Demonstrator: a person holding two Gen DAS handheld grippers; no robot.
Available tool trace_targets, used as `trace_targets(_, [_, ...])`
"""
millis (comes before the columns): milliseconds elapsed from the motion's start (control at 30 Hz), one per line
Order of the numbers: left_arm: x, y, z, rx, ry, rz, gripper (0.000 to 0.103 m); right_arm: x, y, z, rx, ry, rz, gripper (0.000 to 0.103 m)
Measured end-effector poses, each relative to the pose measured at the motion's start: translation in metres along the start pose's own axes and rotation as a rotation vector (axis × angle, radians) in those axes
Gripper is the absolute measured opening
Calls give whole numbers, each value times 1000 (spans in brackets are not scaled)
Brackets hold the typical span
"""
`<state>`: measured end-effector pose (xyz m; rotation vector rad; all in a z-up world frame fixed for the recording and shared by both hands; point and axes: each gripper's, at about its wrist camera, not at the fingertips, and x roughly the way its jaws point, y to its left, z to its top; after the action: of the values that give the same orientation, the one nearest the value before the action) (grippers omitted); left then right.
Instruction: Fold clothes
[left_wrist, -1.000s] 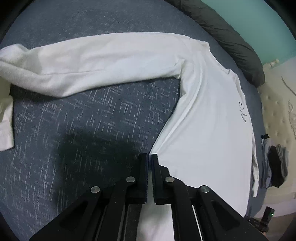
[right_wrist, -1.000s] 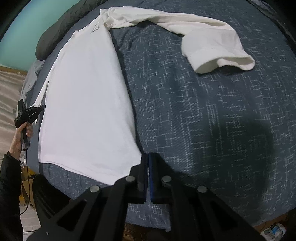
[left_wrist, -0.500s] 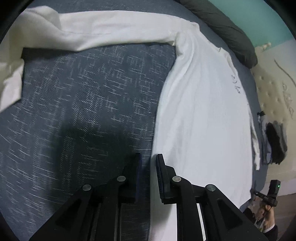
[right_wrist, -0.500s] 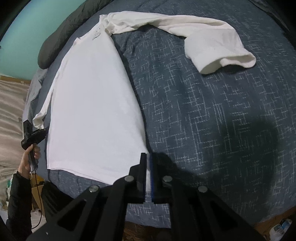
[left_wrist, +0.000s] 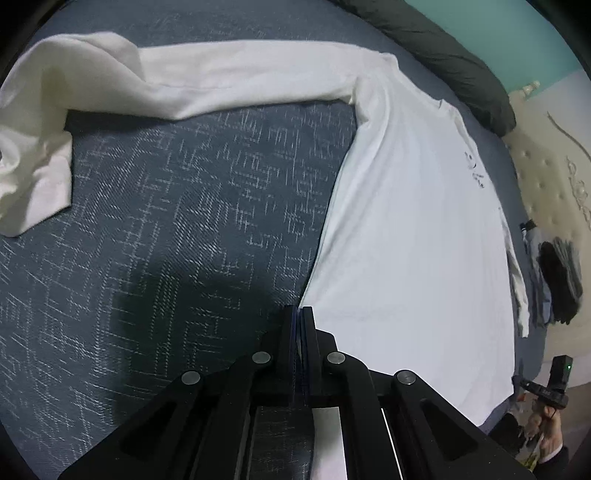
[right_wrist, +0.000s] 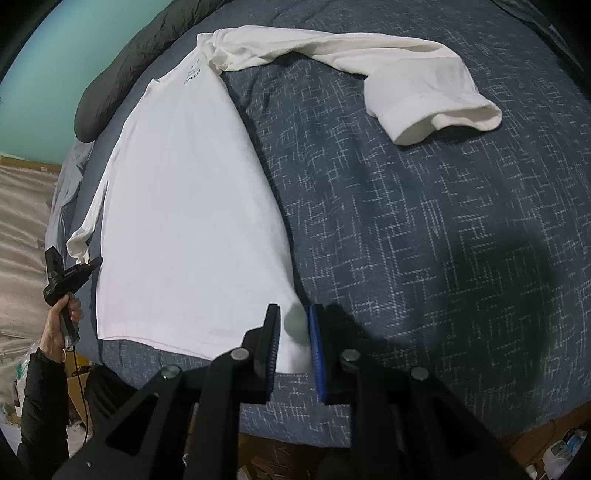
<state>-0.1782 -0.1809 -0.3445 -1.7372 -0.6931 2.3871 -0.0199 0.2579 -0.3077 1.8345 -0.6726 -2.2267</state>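
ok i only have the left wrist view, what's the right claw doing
observer: The right claw is opening its jaws, with the shirt's hem corner between them and not pinched.
operator: and the sleeve on that side
observer: The sleeve runs out from the shoulder across the bed cover, apart from the body, and its cuff gapes open.

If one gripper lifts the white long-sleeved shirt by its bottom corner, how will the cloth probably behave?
The white shirt will probably drape limply: its sleeve already bends and rumples on the bed cover. It looks thin, so likely light. A corner grip would probably let the rest drag, spoiling the flat layout.
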Motion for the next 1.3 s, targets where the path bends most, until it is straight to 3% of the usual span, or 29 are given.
trace_targets(67, [0, -1, -1, -18, 11, -22, 3, -2, -1, 1, 3, -3, -6, 16])
trace_targets(133, [0, -7, -6, -8, 32, -18, 6, -4, -2, 1, 3, -5, -8, 29])
trace_targets(200, [-5, -9, -11, 10, 43, -23, 11, -5, -3, 1, 6, -6, -13, 35])
trace_targets(333, [-2, -14, -23, 27, 73, -62, 16, -5, -3, 0, 9, -7, -8, 35])
trace_targets(600, [1, -10, -46, 30, 110, -97, 11, 6, -1, -6, 4, 17, -29, 35])
trace_targets(633, [1, -11, -47, 36, 114, -96, 0, 7, -1, -7, 2, 17, -30, 33])
trace_targets(733, [-4, -14, -50, 52, 111, -78, 0, 6, 2, -9, -16, 17, -43, 13])
trace_targets(833, [-10, -13, -52, 50, 102, -57, 0, 3, 4, -11, -26, 3, -50, 5])
trace_targets(1100, [-11, -20, -62, 44, 126, -97, 0, -2, 7, -14, -24, -11, -46, 5])
trace_targets(1200, [-11, -26, -67, 53, 147, -105, 7, -3, 10, -12, -25, -10, -44, 4])
trace_targets(1300, [-8, -30, -74, 60, 171, -120, 26, -4, 13, -15, -23, -11, -38, 4])
